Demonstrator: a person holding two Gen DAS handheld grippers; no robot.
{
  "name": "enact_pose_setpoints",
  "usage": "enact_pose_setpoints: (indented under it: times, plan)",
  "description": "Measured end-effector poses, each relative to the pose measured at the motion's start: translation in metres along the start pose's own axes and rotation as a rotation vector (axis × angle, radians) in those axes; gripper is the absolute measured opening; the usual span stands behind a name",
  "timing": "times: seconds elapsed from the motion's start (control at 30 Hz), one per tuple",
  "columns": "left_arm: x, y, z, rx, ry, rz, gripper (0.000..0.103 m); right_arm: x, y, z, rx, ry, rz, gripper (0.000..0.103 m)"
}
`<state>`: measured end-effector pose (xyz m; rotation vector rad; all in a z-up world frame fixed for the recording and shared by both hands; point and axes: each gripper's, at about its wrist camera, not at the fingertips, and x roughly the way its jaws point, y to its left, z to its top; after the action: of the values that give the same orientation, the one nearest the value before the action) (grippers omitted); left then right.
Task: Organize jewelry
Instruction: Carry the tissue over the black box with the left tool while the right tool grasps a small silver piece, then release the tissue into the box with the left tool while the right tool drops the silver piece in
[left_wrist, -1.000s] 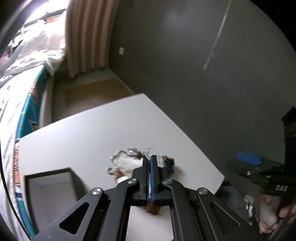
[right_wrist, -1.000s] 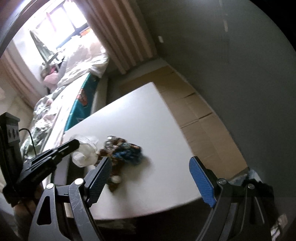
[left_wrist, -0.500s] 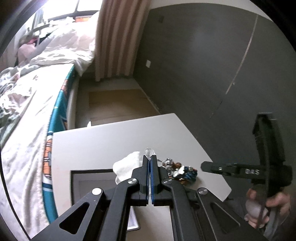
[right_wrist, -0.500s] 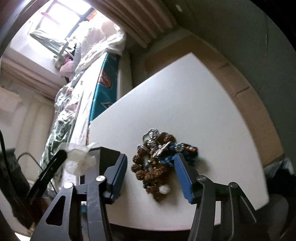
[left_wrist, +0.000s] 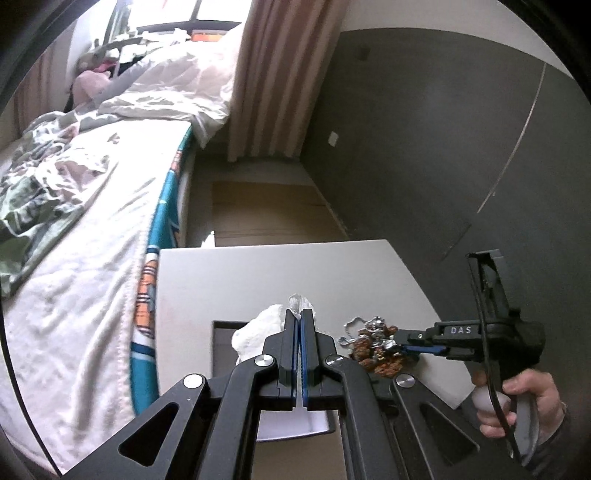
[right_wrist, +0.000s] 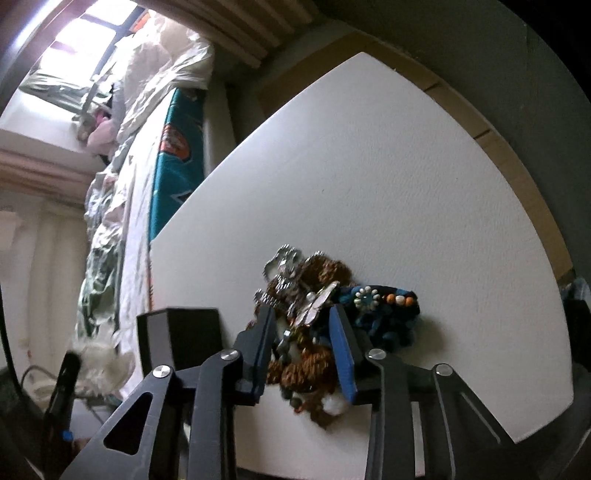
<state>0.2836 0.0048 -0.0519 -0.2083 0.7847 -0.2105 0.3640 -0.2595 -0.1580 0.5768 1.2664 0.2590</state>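
Left gripper (left_wrist: 298, 321): pads pressed together on a crumpled clear plastic bag (left_wrist: 258, 332), which hangs above the open box; a bit of clear plastic pokes out past the tips.
Right gripper (right_wrist: 303, 332): partly closed, blue pads either side of the brown-beaded part of the jewelry pile; whether they already clamp the beads cannot be told.
Jewelry pile (right_wrist: 325, 317): tangled heap on the white counter, near its front edge; brown bead strands, silver chain and metal pieces, a white bead at the near end.
Blue beaded piece (right_wrist: 384, 314): dark blue with a small flower charm and orange and white beads; lies touching the right side of the pile, outside the right pad.
Box (right_wrist: 181, 332): dark, open-topped, pale inside; stands on the counter just left of the pile.
Counter (right_wrist: 388, 184): white, bare beyond the pile and box.
Bed (left_wrist: 81, 206): alongside the counter's left edge, with rumpled white and green bedding and a teal-edged blanket.
Curtain (left_wrist: 277, 74): striped, beyond the bed, against a grey wall.
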Motion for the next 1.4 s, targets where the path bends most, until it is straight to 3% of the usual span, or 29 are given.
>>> enact_pose_setpoints:
  times: [0.07, 0.13, 0.33, 0.7, 0.73, 0.8, 0.87, 0.93, 1.4]
  plan:
    - [-0.004, 0.004, 0.000, -0.005, -0.005, 0.010, 0.000, 0.007, -0.002, 0.002, 0.011, 0.012, -0.009, 0.015]
    - [-0.007, 0.007, -0.001, -0.011, -0.007, 0.016, 0.000, 0.012, -0.006, 0.002, 0.030, 0.028, -0.011, 0.008]
    - [-0.010, 0.017, -0.001, -0.030, -0.006, 0.019, 0.000, -0.006, -0.005, -0.004, 0.013, -0.039, 0.013, 0.005]
    - [0.019, 0.011, 0.006, -0.068, 0.059, -0.059, 0.001, -0.060, 0.016, -0.023, -0.056, -0.112, 0.111, 0.005]
    - [0.022, 0.012, 0.007, -0.077, 0.079, -0.066, 0.004, -0.063, 0.020, -0.025, -0.068, -0.115, 0.118, 0.005]
    - [0.028, 0.014, 0.008, -0.095, 0.117, -0.069, 0.020, -0.067, 0.032, -0.028, -0.103, -0.116, 0.140, 0.005]
    - [0.023, 0.018, 0.008, -0.111, 0.097, -0.071, 0.060, -0.067, 0.042, -0.031, -0.130, -0.113, 0.156, 0.005]
    - [0.012, 0.021, 0.008, -0.121, 0.052, -0.051, 0.082, -0.065, 0.055, -0.033, -0.163, -0.104, 0.171, 0.005]
    - [-0.049, 0.079, 0.004, -0.216, -0.045, 0.085, 0.084, -0.021, 0.141, -0.043, -0.322, -0.017, 0.285, 0.006]
